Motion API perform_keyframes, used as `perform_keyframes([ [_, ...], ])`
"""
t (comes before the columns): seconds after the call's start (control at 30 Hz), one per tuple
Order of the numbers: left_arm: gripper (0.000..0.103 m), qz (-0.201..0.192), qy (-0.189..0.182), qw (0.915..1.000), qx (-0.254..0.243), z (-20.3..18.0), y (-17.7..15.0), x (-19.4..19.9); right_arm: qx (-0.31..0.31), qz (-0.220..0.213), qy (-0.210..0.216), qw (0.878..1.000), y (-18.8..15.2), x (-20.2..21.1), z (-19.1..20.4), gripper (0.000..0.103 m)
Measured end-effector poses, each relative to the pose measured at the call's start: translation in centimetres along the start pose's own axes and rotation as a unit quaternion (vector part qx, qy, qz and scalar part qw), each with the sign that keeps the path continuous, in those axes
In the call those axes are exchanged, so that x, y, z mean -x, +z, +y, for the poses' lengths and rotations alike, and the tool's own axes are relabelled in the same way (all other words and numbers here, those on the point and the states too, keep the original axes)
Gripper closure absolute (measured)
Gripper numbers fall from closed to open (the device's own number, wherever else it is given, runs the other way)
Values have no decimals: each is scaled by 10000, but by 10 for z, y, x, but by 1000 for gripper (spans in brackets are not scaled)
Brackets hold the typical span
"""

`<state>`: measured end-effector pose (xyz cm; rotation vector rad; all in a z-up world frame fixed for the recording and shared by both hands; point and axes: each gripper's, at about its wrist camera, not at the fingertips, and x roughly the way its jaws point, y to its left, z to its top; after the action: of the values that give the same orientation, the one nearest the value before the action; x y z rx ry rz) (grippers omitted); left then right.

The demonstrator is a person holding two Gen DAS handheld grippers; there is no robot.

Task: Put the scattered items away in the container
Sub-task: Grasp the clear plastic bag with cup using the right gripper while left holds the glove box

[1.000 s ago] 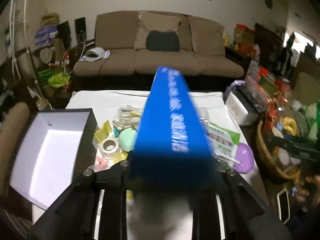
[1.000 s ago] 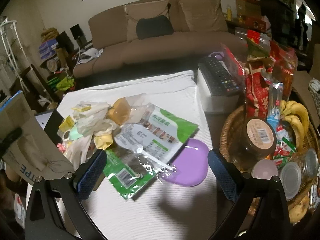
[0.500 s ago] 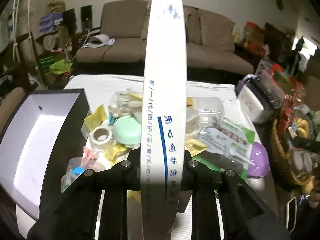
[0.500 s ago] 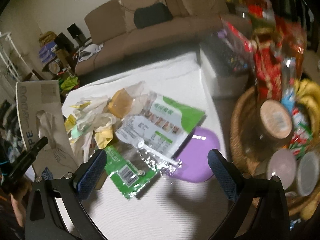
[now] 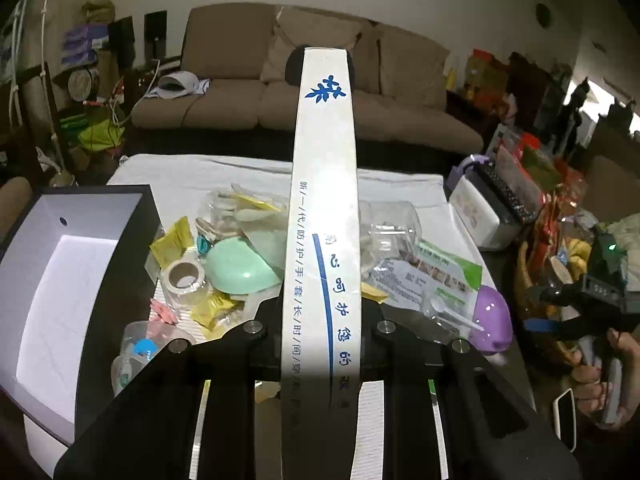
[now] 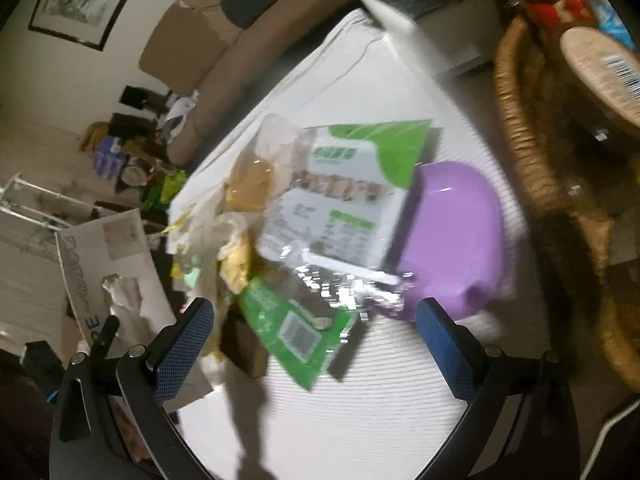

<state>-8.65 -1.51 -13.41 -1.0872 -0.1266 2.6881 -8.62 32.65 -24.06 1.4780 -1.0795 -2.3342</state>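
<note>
At the far left of the table (image 5: 400,188) sits the container (image 5: 80,264), a dark-walled box with a white, bare interior. Just right of it lies the clutter: yellow sachets (image 5: 174,236), a tape roll (image 5: 185,277), and a mint dish (image 5: 240,266). The left gripper (image 5: 320,340) is clenched on a long white box (image 5: 324,208) with blue print, which stands on its narrow edge between the jaws and points away over the clutter. Right of it lie a green-and-white packet (image 6: 344,184), a clear wrapper with a white spoon (image 6: 348,272), and a purple dish (image 6: 456,236) partly under the packet. The right gripper (image 6: 316,344) hangs above these with jaws spread wide and nothing between them. A wicker basket (image 6: 520,120) sits at the far right.
</note>
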Motion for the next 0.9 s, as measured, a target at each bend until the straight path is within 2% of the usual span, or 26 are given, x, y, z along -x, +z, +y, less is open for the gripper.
perform_keyframes([
  [0.03,84,-7,-11,10000,12,1,1,1,273,-32,-203,9994,0,-4,8,0],
  [0.07,84,-20,-3,10000,5,2,2,3,864,-121,-746,9934,-1,-8,24,0],
  [0.1,84,-46,41,10000,-25,3,3,4,1705,-223,-1448,9744,-5,-16,45,0],
  [0.13,84,-71,138,9998,-77,2,4,5,2465,-278,-1973,9484,-10,-27,63,0],
  [0.17,84,-91,256,9995,-152,1,4,6,3149,-275,-2321,9199,-16,-40,78,0],
  [0.2,84,-111,380,9989,-234,0,4,7,3628,-196,-2416,8998,-20,-54,87,1],
  [0.23,84,-123,442,9986,-279,1,4,7,3881,-85,-2374,8905,-20,-66,91,1],
  [0.27,84,-128,469,9983,-308,1,3,7,4033,51,-2284,8861,-21,-80,91,1],
  [0.33,84,-118,439,9985,-309,2,4,8,4006,213,-2462,8823,-18,-105,80,1],
  [0.4,84,-121,420,9985,-317,3,4,9,3883,387,-2581,8838,-18,-124,66,13],
  [0.43,84,-128,430,9985,-327,3,5,9,3776,486,-2485,8907,-19,-130,59,25],
  [0.47,84,-136,447,9983,-344,3,5,10,3659,508,-2316,8999,-19,-130,55,30],
  [0.5,84,-140,459,9982,-365,2,5,10,3675,437,-2249,9014,-20,-127,56,39],
  [0.53,84,-142,457,9981,-381,2,5,11,3697,429,-2167,9025,-20,-123,59,61],
  [0.57,84,-142,445,9982,-385,1,5,11,3677,438,-2116,9045,-20,-121,61,70],
  [0.6,84,-142,434,9982,-384,1,5,12,3651,382,-2048,9074,-20,-115,63,72],
  [0.63,84,-147,429,9983,-377,1,6,13,3630,304,-1959,9104,-19,-109,66,82],
  [0.7,84,-161,432,9982,-371,1,7,15,3528,172,-1795,9182,-19,-98,71,86],
  [0.9,84,-225,455,9980,-381,4,8,21,3369,-323,-1474,9294,-17,-67,99,89],
])
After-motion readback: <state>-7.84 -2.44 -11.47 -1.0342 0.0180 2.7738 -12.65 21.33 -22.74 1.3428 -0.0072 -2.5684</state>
